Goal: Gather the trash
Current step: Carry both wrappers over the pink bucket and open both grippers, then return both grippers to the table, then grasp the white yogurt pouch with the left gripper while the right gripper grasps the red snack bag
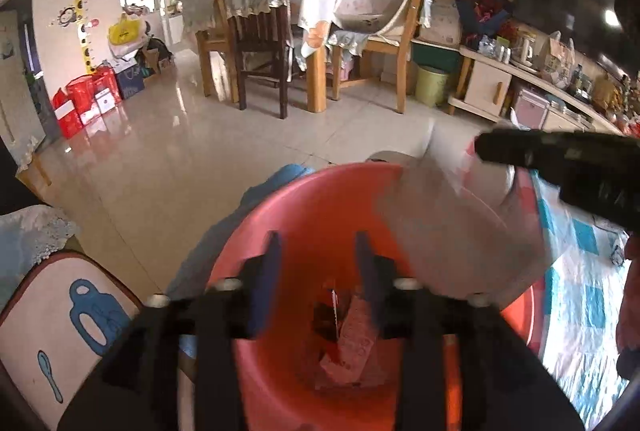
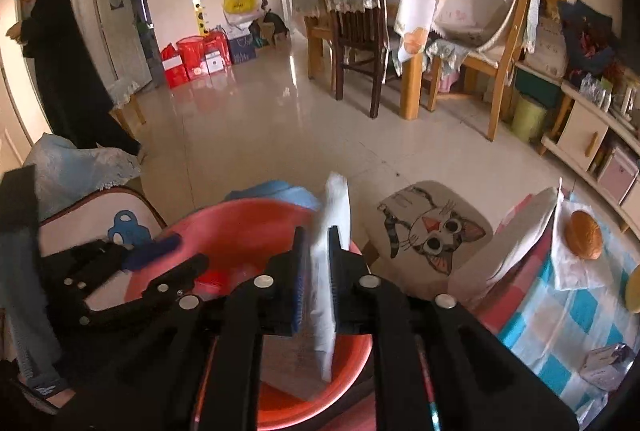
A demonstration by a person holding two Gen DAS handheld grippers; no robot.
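Step in hand: drop into red basin (image 2: 248,227). Right gripper (image 2: 318,287) slightly parted, white paper (image 2: 334,231) between jaws, above basin. Left gripper (image 1: 316,283) half open, empty, wrappers (image 1: 352,339) below. Next: widen right jaws, release.

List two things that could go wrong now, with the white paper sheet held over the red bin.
1. The white paper sheet stands tall between the right tongs; it may catch the red bin rim and fall outside.
2. The left tongs hover open over the same bin, close by, so the tools could collide.
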